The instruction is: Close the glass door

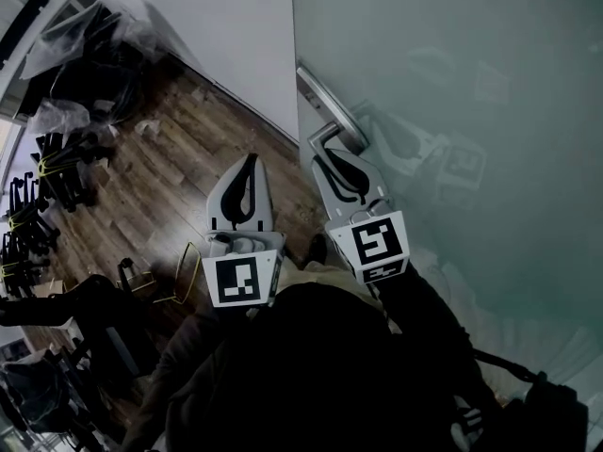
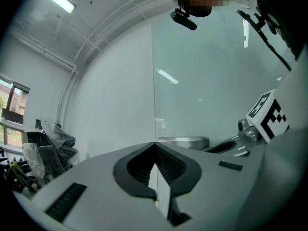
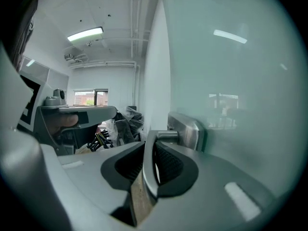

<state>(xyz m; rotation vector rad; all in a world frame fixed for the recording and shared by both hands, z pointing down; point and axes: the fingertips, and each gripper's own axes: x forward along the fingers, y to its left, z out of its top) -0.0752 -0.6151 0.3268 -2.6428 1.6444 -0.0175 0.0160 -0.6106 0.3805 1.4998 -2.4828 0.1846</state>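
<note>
At the left edge of the glass door [image 1: 452, 83], we pinched its metal handle [image 1: 325, 136] tight in our right gripper [image 1: 333, 158], while our left gripper [image 1: 250, 163] hung just beside it over the wood floor [image 1: 160, 186], jaws pressed together on nothing.
</note>
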